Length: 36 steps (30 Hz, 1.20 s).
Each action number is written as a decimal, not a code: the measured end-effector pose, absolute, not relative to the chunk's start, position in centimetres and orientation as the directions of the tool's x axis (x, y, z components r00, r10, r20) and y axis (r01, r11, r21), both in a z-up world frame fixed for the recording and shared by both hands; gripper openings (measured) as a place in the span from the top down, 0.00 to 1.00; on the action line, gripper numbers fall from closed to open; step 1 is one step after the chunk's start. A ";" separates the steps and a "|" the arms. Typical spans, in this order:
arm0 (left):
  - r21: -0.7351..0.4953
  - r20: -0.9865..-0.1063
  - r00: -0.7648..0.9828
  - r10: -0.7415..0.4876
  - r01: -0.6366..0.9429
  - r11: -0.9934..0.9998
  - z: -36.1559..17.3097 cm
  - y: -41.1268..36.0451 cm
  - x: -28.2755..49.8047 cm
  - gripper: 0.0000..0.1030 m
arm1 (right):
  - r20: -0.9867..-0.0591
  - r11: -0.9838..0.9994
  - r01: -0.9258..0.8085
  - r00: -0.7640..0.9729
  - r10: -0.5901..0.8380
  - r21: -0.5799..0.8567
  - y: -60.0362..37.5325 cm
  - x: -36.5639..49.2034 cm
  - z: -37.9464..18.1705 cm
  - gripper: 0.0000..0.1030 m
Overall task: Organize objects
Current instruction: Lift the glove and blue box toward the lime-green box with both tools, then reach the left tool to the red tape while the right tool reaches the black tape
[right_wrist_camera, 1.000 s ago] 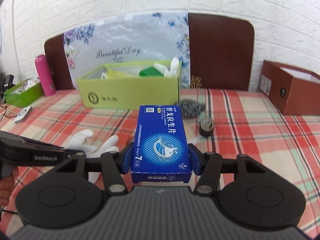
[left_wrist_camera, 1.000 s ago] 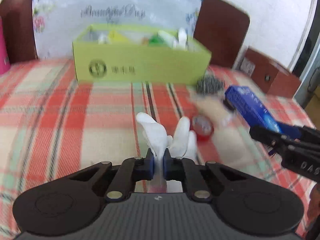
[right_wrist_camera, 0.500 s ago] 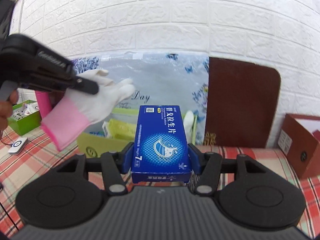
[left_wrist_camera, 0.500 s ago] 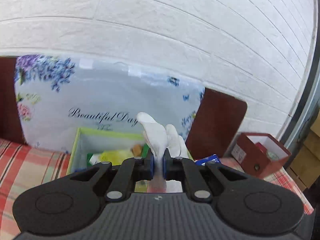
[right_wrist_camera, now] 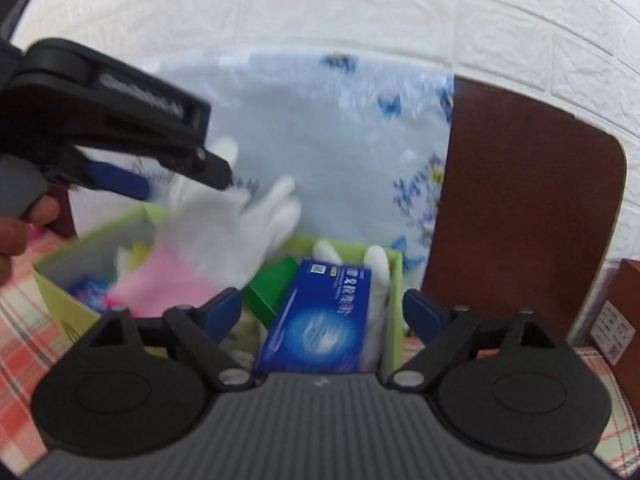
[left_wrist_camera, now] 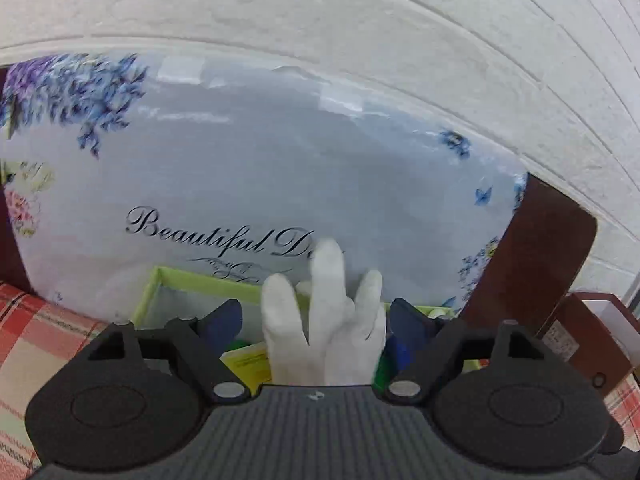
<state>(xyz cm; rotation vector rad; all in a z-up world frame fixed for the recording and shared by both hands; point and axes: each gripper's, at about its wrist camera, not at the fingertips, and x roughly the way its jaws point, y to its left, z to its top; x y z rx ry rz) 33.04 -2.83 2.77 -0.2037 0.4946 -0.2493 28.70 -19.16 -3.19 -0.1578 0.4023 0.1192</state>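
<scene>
A second ago both grippers were low over the checked cloth [right_wrist_camera: 24,320], far from the green box [left_wrist_camera: 160,292]. Now they are up at it.

The left gripper [left_wrist_camera: 316,320] had its fingers pinched tight on the white glove [left_wrist_camera: 324,320]. Its fingers have just been opening and now stand wide. The glove is between them, but they do not press on it. In the right view the glove [right_wrist_camera: 224,236], with its pink cuff, is over the box, under the left gripper [right_wrist_camera: 168,176].

The right gripper [right_wrist_camera: 322,316] was holding the blue box [right_wrist_camera: 320,320] by its sides. Its fingers have just been opening too and are wide, apart from the blue box. The blue box now lies tilted inside the green box [right_wrist_camera: 394,300], beside a green packet [right_wrist_camera: 272,284] and another white glove [right_wrist_camera: 376,272].
</scene>
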 end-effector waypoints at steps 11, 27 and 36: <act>-0.231 -0.454 0.856 -0.248 0.156 0.960 3.3 -0.8 27.1 0.18 | -0.293 0.987 -0.083 0.955 0.040 -0.136 -19.9 22.2 -1.9 0.00; -0.100 -0.505 0.846 -0.169 0.137 0.986 3.0 -2.8 15.1 0.17 | -0.312 0.999 -0.054 0.949 0.051 -0.001 -22.8 10.4 0.7 0.00; -0.075 -0.553 0.821 -0.145 0.124 0.989 0.2 -4.0 12.4 0.17 | -0.403 1.000 0.004 0.915 0.006 0.022 -24.7 6.9 -2.5 0.00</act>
